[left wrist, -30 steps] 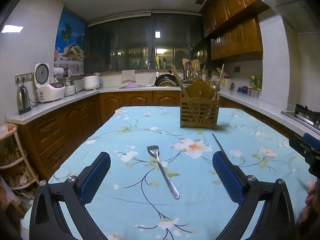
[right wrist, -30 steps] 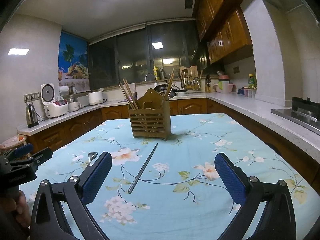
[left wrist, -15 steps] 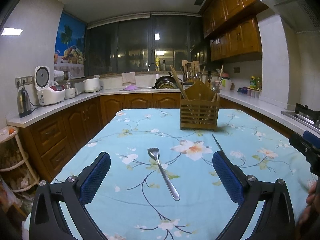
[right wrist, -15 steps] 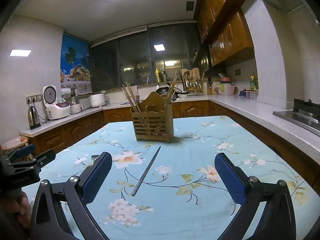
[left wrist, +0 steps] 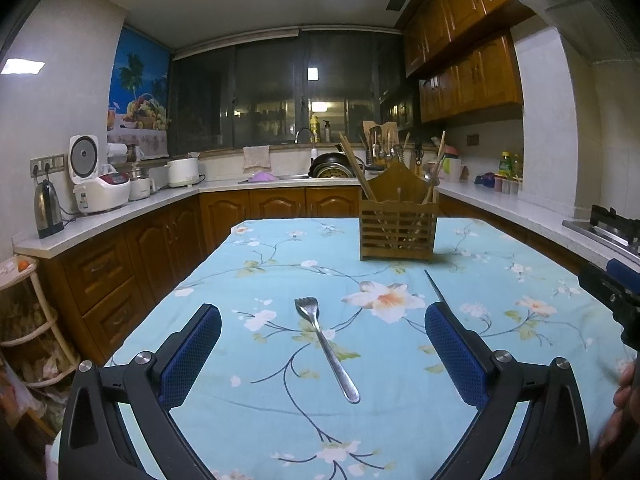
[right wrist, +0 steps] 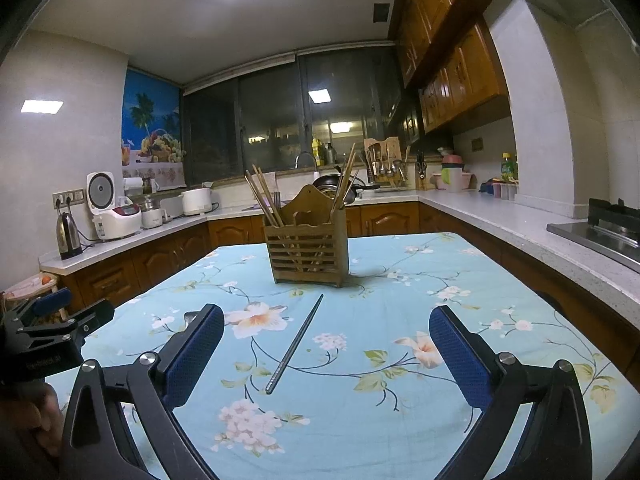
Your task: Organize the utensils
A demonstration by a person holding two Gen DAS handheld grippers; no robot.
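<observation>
A metal fork (left wrist: 326, 347) lies on the blue floral tablecloth (left wrist: 280, 264), tines pointing away, between the wide-apart fingers of my left gripper (left wrist: 323, 354), which is open and holds nothing. A pair of metal chopsticks (right wrist: 295, 344) lies on the cloth ahead of my right gripper (right wrist: 327, 354), also open with nothing in it. The chopsticks' far tip (left wrist: 431, 282) shows in the left wrist view. A wooden slatted utensil holder (right wrist: 307, 240) stands upright at the table's far middle, with wooden chopsticks and a fork in it. The same holder (left wrist: 397, 226) appears in the left wrist view.
Counters with wooden cabinets run around the table on three sides. A kettle (left wrist: 47, 208) and a rice cooker (left wrist: 98, 184) stand on the left counter. A stove (right wrist: 604, 226) is on the right. A wicker rack (left wrist: 28, 320) stands left of the table. The other gripper (right wrist: 44, 340) shows at the left edge.
Both cameras have tilted down slightly and drawn a little closer to the table. The fork and the chopsticks lie where they were.
</observation>
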